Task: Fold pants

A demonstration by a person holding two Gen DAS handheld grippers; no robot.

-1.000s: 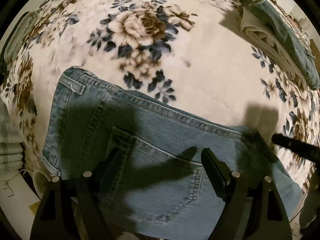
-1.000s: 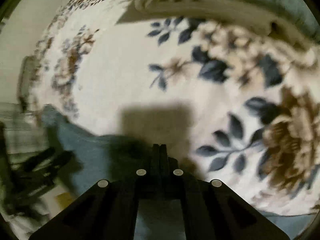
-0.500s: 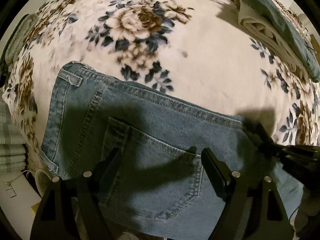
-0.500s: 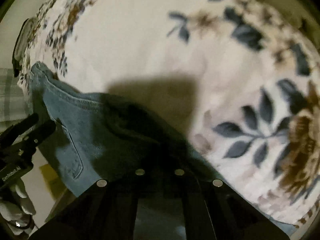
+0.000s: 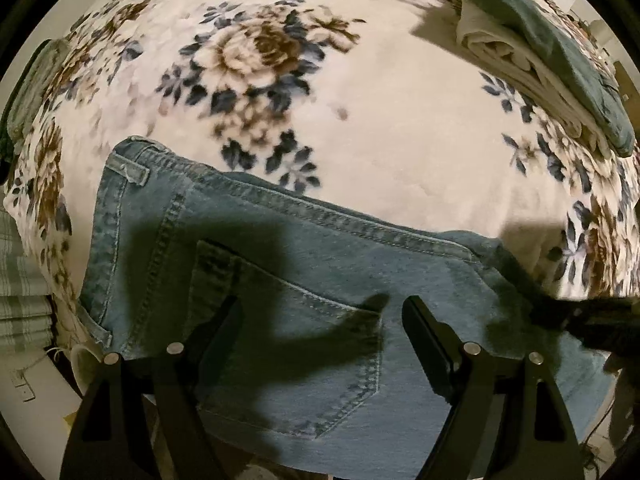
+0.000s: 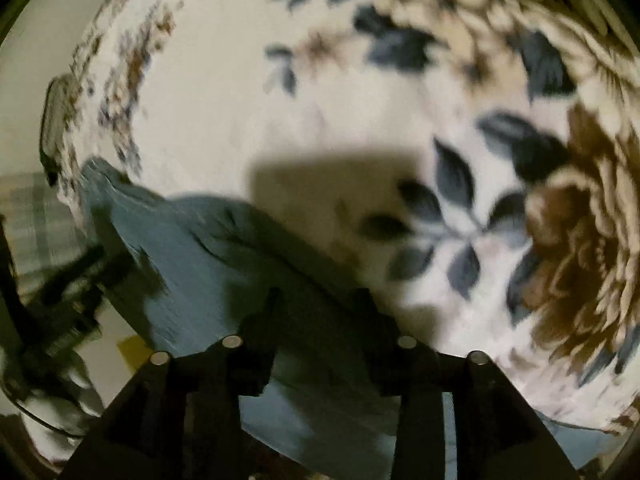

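Note:
Light blue jeans lie on a floral blanket, waistband at the left, back pocket facing up. My left gripper is open and hovers just above the pocket, holding nothing. My right gripper is open over the jeans' far fold, close to the cloth; the view is blurred. The right gripper also shows in the left wrist view at the jeans' right edge.
A stack of folded clothes sits at the back right of the blanket. A green folded item lies at the far left. The bed edge and a plaid cloth are at the lower left.
My right gripper has opened; it was shut a second ago. It has shifted over the jeans' right edge. My left gripper stays open above the pocket.

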